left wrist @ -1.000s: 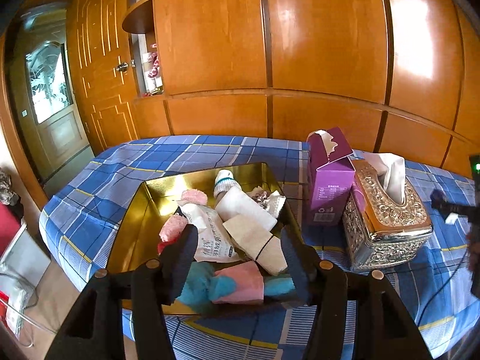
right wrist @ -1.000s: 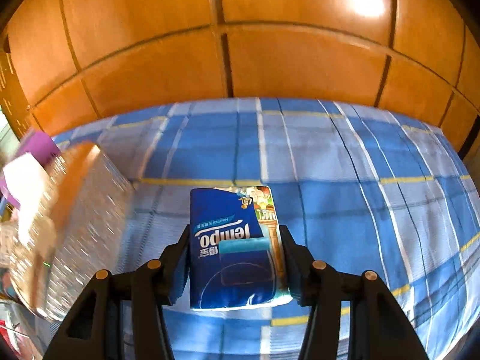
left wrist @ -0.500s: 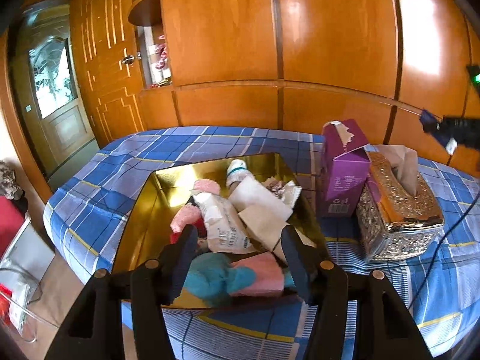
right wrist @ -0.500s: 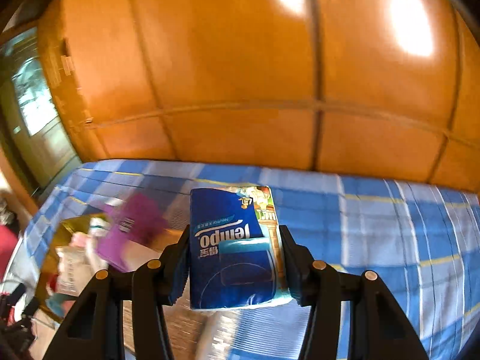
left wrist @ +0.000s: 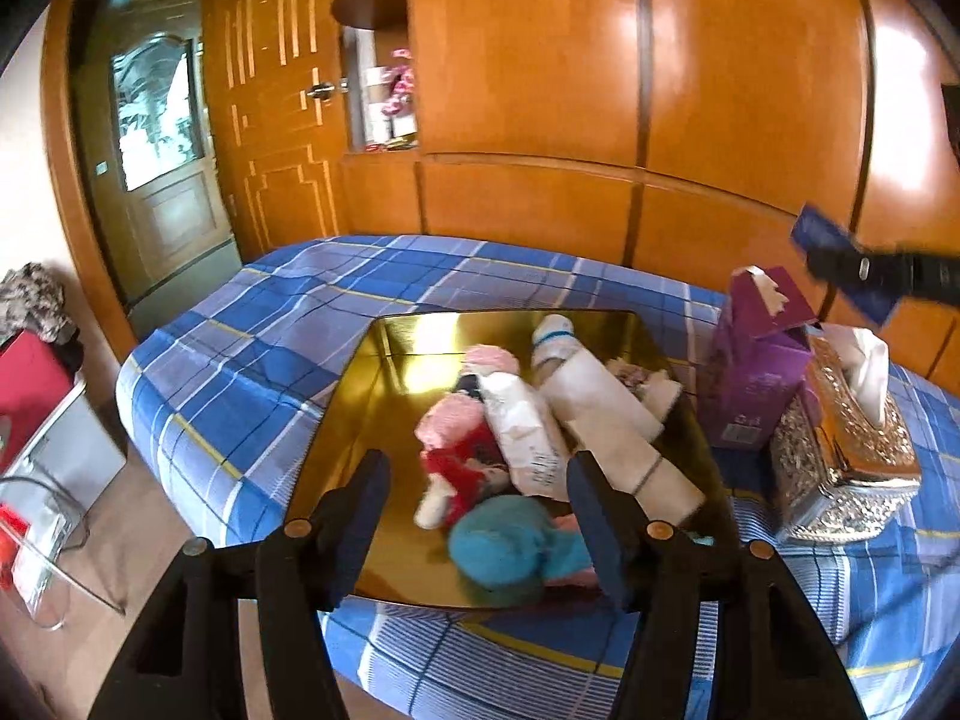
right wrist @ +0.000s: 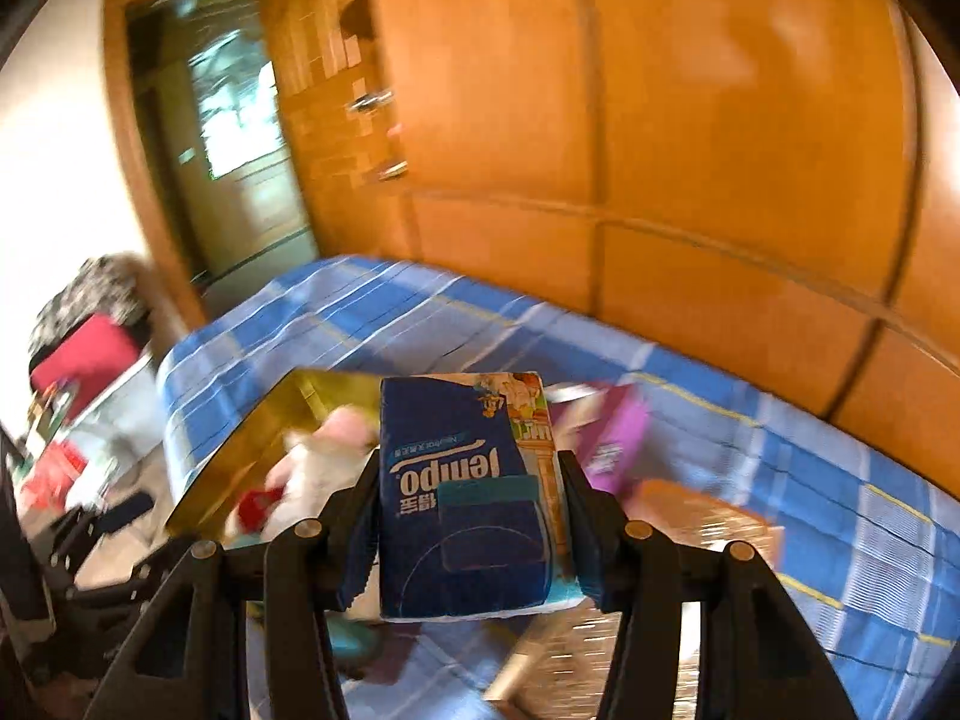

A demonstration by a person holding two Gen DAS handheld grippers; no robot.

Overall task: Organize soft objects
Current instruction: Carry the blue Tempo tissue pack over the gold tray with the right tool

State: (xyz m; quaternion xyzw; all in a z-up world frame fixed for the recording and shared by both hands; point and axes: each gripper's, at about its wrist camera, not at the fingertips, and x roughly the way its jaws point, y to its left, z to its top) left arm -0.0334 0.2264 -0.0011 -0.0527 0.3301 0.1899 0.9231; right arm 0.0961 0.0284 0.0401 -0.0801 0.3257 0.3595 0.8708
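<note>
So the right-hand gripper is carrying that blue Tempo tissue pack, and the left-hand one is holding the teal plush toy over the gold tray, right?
Not quite. The right gripper does clamp the blue Tempo tissue pack, but the left gripper holds nothing. In the left wrist view its fingers stand apart, and the teal plush toy lies in the gold tray beyond them.

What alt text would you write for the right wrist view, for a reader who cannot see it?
The right gripper holds a blue Tempo tissue pack above a bed with a blue plaid sheet. Beyond it, blurred, lie a gold tray of soft items and a purple box, with orange wood cabinets behind.
</note>
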